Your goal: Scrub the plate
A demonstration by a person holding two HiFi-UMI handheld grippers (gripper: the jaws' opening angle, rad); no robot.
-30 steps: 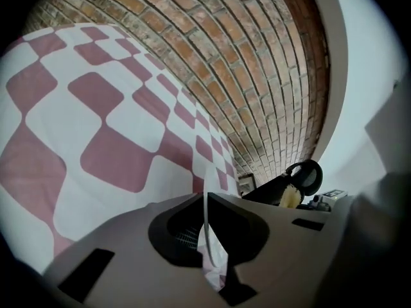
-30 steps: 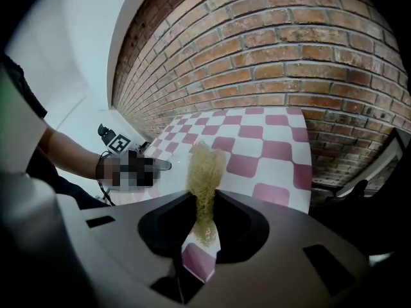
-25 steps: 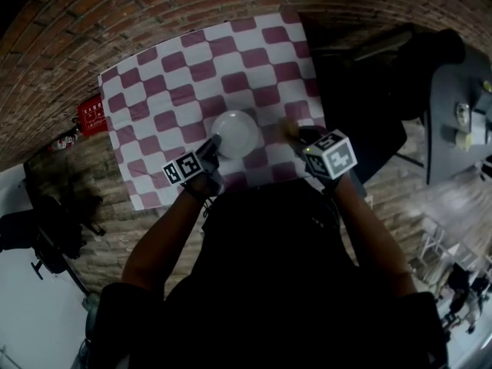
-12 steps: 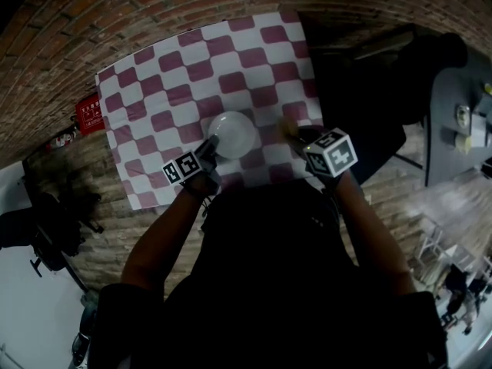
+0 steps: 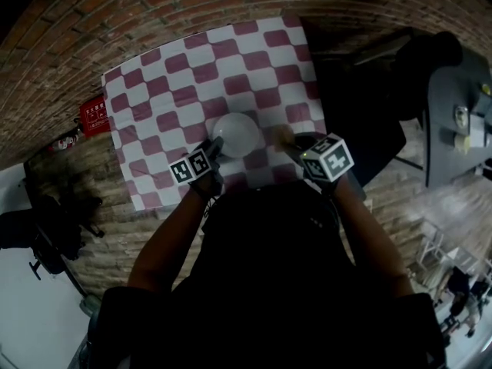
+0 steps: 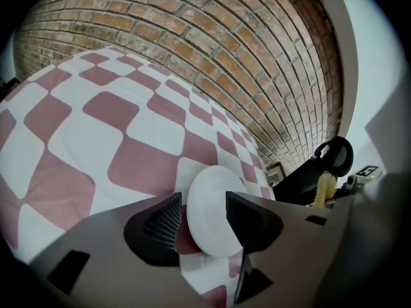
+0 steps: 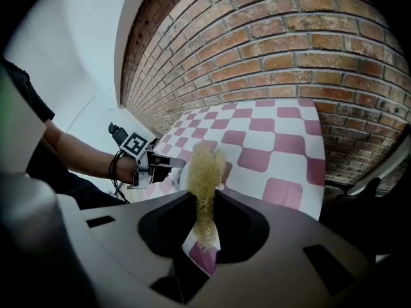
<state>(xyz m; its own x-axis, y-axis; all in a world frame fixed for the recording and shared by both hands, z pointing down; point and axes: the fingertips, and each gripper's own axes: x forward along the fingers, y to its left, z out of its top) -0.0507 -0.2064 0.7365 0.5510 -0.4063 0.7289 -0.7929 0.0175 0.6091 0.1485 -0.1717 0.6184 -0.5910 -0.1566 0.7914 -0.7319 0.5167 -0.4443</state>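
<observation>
A small white plate (image 5: pixel 236 134) lies on the red-and-white checked cloth (image 5: pixel 184 91) near its front edge. My left gripper (image 5: pixel 211 151) is at the plate's near-left rim. In the left gripper view the plate (image 6: pixel 215 201) sits between the jaws of the left gripper (image 6: pixel 202 218), which have just been opening. Red cloth shows between the left pad (image 6: pixel 168 220) and the rim. My right gripper (image 5: pixel 290 146) hovers right of the plate, shut on a yellow fibrous scrubber (image 7: pixel 204 169) that sticks out past the jaws of the right gripper (image 7: pixel 204 204).
The cloth's right edge (image 5: pixel 315 91) borders dark furniture (image 5: pixel 369 91). A red sign (image 5: pixel 94 114) lies on the brick floor left of the cloth. A black round object (image 6: pixel 334 156) stands beyond the cloth's far corner in the left gripper view.
The left gripper's marker cube has turned a little and sits slightly nearer the plate. The right gripper and its scrubber have shifted slightly toward the plate. The plate stays on the same squares.
</observation>
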